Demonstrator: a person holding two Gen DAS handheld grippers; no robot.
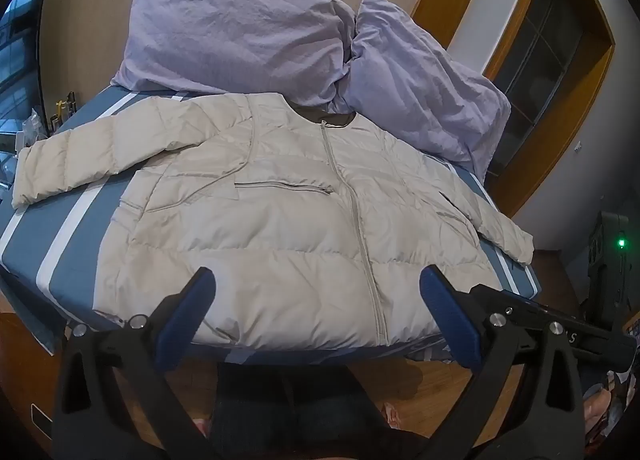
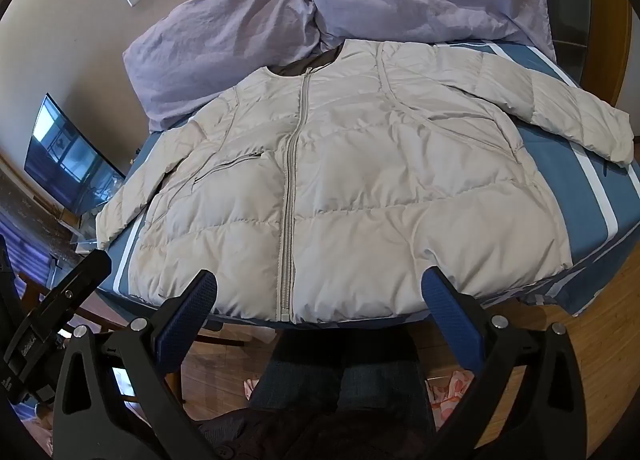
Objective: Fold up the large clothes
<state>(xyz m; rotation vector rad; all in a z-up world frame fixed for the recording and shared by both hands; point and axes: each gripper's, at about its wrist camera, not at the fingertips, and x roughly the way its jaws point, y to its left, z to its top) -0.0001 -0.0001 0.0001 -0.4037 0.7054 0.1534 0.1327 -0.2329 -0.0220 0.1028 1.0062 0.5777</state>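
A pale puffer jacket (image 1: 288, 220) lies flat and zipped on the blue striped bed (image 1: 76, 220), sleeves spread toward 9 and 3 o'clock. Two lilac pillows (image 1: 240, 32) sit at 12 o'clock beyond its collar. Left hand-held gripper (image 1: 316, 300) and right hand-held gripper (image 2: 318, 300) hover at 6 o'clock over the hem, both spread wide, holding nothing.

— How did the jacket (image 1: 280, 220) lie?
— Flat on its back on the bed (image 1: 60, 244), pale beige and quilted, zipped to the neck, hem along the near edge.
— And the sleeves?
— Both spread outward, each cuff reaching toward a side edge, collar toward the head end.
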